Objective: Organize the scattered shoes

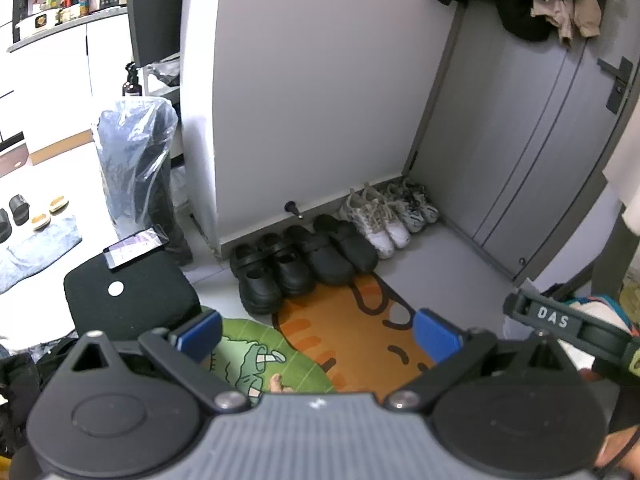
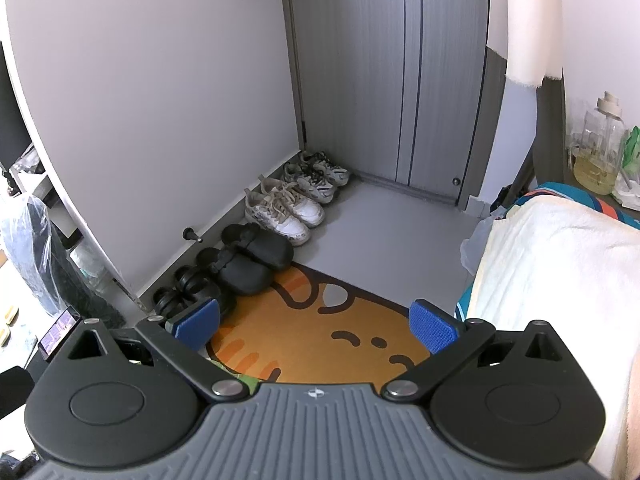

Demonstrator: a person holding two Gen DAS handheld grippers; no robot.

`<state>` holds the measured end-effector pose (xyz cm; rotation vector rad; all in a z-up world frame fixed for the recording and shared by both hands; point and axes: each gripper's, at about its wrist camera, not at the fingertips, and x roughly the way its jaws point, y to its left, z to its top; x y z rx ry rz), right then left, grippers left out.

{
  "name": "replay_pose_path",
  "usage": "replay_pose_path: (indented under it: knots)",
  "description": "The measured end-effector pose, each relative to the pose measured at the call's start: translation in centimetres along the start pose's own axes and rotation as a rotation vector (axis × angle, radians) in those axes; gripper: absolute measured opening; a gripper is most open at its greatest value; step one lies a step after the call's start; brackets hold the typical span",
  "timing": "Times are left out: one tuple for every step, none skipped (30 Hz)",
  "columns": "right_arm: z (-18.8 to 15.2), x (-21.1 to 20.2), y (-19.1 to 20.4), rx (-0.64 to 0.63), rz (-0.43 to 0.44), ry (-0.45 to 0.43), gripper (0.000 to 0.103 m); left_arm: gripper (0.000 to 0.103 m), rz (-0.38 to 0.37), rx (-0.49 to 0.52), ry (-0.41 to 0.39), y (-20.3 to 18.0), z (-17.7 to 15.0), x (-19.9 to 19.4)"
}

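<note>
1. Left wrist view: shoes (image 1: 320, 248) sit paired in a row along the wall (image 1: 312, 100), beside the mat (image 1: 360, 332).
2. Both grippers, left (image 1: 318, 334) and right (image 2: 314, 326), hover with jaws apart, empty.
3. You'd likely find the black clogs (image 2: 256, 258) light, rubbery; pinch heel rim. Sneakers (image 2: 286, 210) soft; grab collar.
4. Bagged bin (image 1: 134, 168): contents unclear.

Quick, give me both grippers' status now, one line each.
Left gripper: jaws open, holding nothing, above the orange mat.
Right gripper: jaws open, holding nothing, above the same mat.
</note>
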<state>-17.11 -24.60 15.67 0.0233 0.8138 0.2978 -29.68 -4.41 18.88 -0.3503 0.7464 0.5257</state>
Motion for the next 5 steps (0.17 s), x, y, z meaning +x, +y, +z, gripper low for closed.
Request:
replay_pose_path:
  knots:
    - [0.02, 0.0, 0.01, -0.002, 0.001, 0.0, 0.103, 0.103, 0.001, 0.008, -0.005, -0.06, 0.0, -0.08]
    - [0.03, 0.02, 0.03, -0.003, 0.002, 0.0, 0.103, 0.103, 0.003, 0.017, -0.011, -0.15, -0.02, -0.16]
    - [0.0, 0.05, 0.08, -0.003, 0.001, 0.001, 0.103, 0.103, 0.004, 0.022, -0.012, -0.21, -0.02, -0.18]
    - [-0.03, 0.08, 0.13, -0.003, 0.002, 0.003, 0.103, 0.103, 0.006, 0.025, -0.012, -0.25, 0.0, -0.17]
    - [-0.05, 0.11, 0.18, -0.004, 0.002, 0.004, 0.103, 0.103, 0.006, 0.025, -0.009, -0.29, 0.02, -0.1]
